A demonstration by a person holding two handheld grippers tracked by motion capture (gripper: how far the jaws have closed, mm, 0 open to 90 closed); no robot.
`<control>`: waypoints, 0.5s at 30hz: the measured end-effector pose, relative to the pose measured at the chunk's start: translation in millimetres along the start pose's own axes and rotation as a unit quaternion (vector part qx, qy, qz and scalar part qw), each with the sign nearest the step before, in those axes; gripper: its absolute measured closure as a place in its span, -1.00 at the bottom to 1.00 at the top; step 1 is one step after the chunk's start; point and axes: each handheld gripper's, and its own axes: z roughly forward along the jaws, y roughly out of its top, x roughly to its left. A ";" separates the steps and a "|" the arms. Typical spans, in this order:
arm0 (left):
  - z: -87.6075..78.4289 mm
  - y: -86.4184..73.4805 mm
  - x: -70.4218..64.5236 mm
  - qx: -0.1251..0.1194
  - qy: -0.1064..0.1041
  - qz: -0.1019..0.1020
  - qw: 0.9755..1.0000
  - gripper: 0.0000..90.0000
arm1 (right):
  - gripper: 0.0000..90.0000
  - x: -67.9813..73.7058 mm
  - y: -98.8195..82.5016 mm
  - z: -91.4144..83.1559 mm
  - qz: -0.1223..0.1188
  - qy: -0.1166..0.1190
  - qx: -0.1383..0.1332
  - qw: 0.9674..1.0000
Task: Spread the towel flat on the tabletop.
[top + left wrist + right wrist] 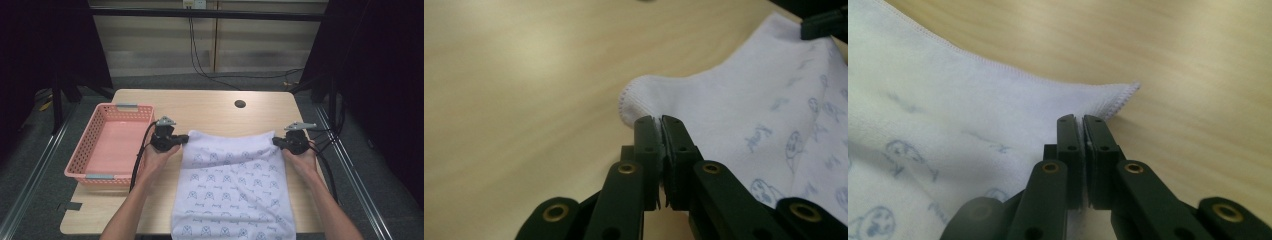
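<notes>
A: Entry, high view. White towel (232,187) with a pale blue printed pattern lies on the wooden table (210,107), centre to lower middle of the frame, its near end running to the bottom edge. The two far corners are drawn apart, and the far edge sags slightly between them.

B: Left gripper?

A: Left gripper (186,139) sits at the towel's upper left corner, just right of the pink perforated basket (90,150) at the left of the frame. In the left gripper view its black jaws are pressed together on the towel (734,115), with the hemmed corner bulging out past the tips at frame centre.

B: And the right?

A: Right gripper (275,141) is at the upper right corner of the towel, in the right half of the high view. In the right gripper view the jaws are pinched on the towel (973,110) just short of its stitched corner, which points toward the right of that frame.

B: Anything else on the table?

A: A round dark hole (240,104) in the tabletop, upper centre, well apart from the towel. The basket's inside looks bare.
</notes>
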 end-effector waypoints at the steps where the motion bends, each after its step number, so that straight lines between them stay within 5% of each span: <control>1: -0.5 5.3 2.5 -0.005 0.002 0.000 1.000 0.93 | 0.94 -3.5 7.1 -2.9 0.006 -0.001 -0.007 1.000; 5: 6.5 22.4 12.7 -0.017 0.023 -0.015 0.999 0.87 | 0.91 -8.5 18.5 -4.3 0.009 -0.010 -0.023 1.000; 8: 15.3 18.1 18.2 -0.005 0.049 -0.048 0.998 0.33 | 0.52 -14.2 22.1 0.4 0.027 -0.041 -0.033 0.998; 9: 16.2 14.9 18.7 -0.002 0.038 -0.052 0.998 0.12 | 0.27 -18.6 19.4 2.0 0.042 -0.055 -0.033 0.997; 10: 15.9 11.6 15.7 -0.006 0.032 -0.055 0.998 0.12 | 0.27 -18.6 19.4 2.0 0.042 -0.055 -0.033 0.997; 15: 4.5 -3.1 -2.6 0.011 0.003 -0.012 1.000 0.18 | 0.13 -13.4 7.2 -16.7 0.031 -0.029 -0.036 0.998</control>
